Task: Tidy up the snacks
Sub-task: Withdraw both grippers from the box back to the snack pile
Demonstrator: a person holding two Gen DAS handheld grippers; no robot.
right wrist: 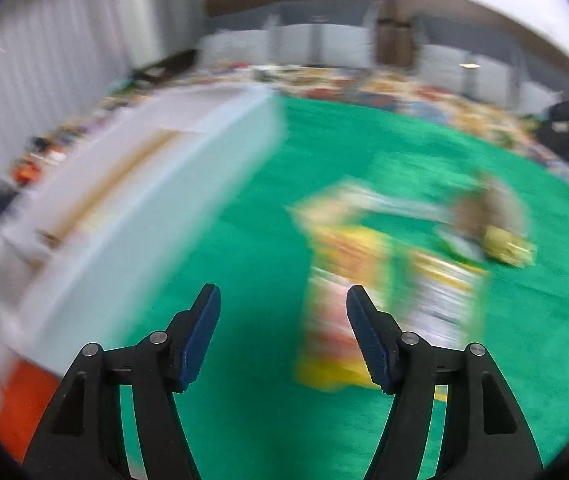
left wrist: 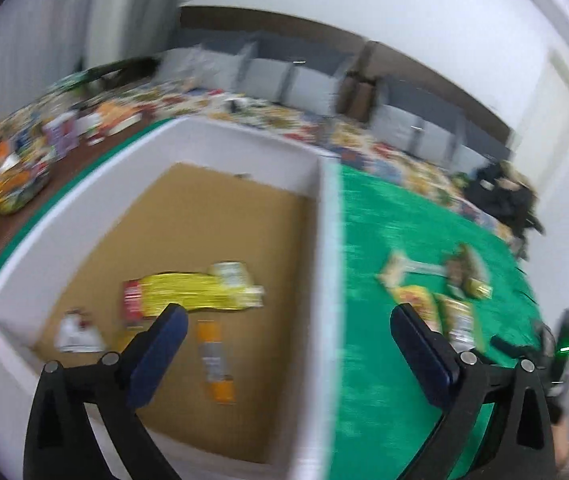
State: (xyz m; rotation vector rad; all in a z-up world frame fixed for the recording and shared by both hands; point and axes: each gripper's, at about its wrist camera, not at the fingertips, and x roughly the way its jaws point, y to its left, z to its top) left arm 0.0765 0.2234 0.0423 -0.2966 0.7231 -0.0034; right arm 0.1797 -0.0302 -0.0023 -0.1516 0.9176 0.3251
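Note:
A white-walled box (left wrist: 326, 216) with a brown cardboard floor stands on a green cloth (left wrist: 396, 232). Inside it lie a yellow snack packet (left wrist: 192, 290), an orange and silver bar (left wrist: 214, 360) and a small white packet (left wrist: 78, 328). My left gripper (left wrist: 288, 316) hangs open over the box's right wall with nothing between its fingers. On the cloth to the right lie several blurred snack packets (left wrist: 436, 284). In the right wrist view my right gripper (right wrist: 282, 300) is open above the cloth, a yellow and red packet (right wrist: 340, 312) just beyond its right finger and the box (right wrist: 144, 216) to its left.
Many more snacks (left wrist: 24, 160) are piled on a brown surface left of the box. A patterned cloth (left wrist: 404, 156) runs along the back in front of grey cushions. A dark bag (left wrist: 504, 196) sits at the far right. Both views are motion-blurred.

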